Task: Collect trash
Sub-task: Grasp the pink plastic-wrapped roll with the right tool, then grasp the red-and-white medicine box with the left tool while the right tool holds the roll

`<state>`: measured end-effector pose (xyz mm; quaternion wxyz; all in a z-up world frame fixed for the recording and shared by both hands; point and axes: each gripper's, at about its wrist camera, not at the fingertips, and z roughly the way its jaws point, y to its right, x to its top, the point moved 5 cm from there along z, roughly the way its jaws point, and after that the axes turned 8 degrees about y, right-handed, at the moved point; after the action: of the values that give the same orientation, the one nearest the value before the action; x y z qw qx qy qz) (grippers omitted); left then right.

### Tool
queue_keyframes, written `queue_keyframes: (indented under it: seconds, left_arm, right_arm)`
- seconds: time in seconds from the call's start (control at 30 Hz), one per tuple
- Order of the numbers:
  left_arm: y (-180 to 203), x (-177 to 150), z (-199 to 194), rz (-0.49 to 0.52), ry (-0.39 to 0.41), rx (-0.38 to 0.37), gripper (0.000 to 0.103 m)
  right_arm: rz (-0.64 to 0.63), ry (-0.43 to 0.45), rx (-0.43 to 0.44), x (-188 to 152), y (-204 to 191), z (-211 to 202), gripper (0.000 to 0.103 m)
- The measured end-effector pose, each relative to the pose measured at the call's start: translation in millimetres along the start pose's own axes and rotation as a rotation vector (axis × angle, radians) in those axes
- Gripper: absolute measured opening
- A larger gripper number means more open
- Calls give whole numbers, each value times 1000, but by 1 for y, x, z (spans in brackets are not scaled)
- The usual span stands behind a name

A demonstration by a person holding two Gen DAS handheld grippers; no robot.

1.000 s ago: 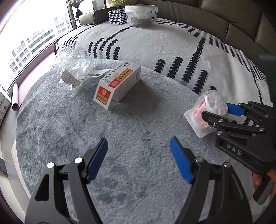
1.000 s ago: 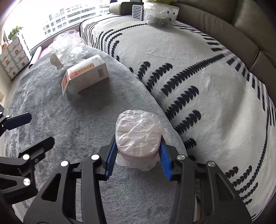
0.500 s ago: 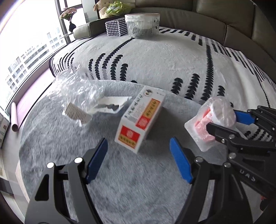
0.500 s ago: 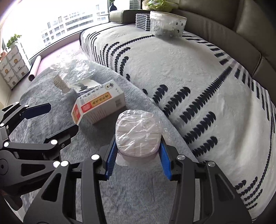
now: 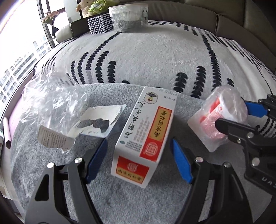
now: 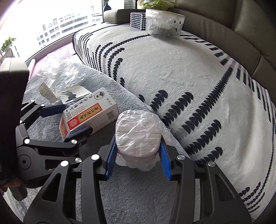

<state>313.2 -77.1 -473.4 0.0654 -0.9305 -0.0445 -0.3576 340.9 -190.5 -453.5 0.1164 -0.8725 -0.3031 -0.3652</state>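
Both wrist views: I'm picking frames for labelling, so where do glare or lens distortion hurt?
Left wrist view: window at left blown out white; fisheye bends the sofa; box print sharp. Right wrist view: window overexposed at top left; wrapped cup sharp; corners dark.

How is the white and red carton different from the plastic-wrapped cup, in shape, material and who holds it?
The carton is a long rectangular cardboard box with red and yellow labels; the wrapped cup is round and covered in crinkled clear film. The carton lies on the grey rug, between the open left gripper fingers, not gripped; the cup is clamped in the right gripper, off the rug. Both look like trash to collect.
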Motion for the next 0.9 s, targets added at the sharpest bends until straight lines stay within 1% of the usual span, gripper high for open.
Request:
queue_keyframes:
  seconds: [0.07,0.13,0.3,0.47,0.6,0.77,0.9]
  left_arm:
    - [0,1,2,-10,2,-17,56]
    - [1,1,0,-20,5,-26,55]
    - [11,-3,-18,16,24,-25,55]
    - [13,-15,-48,-2,13,-27,55]
    - [10,-26,-73,-27,0,-17,55]
    - [11,-38,-106,-51,-10,3,55]
    - [20,-46,-132,-55,-10,17,55]
  right_arm:
    - [4,-4,0,0,1,1,43]
    - [7,-7,1,-1,1,1,43]
    - [7,-11,3,-2,0,-6,43]
    - [14,-11,8,-2,-5,-19,43]
    - [20,-9,17,-5,-12,-39,43]
    - [42,-13,27,-17,-20,-64,43]
    - [49,-23,39,-36,-23,-87,43]
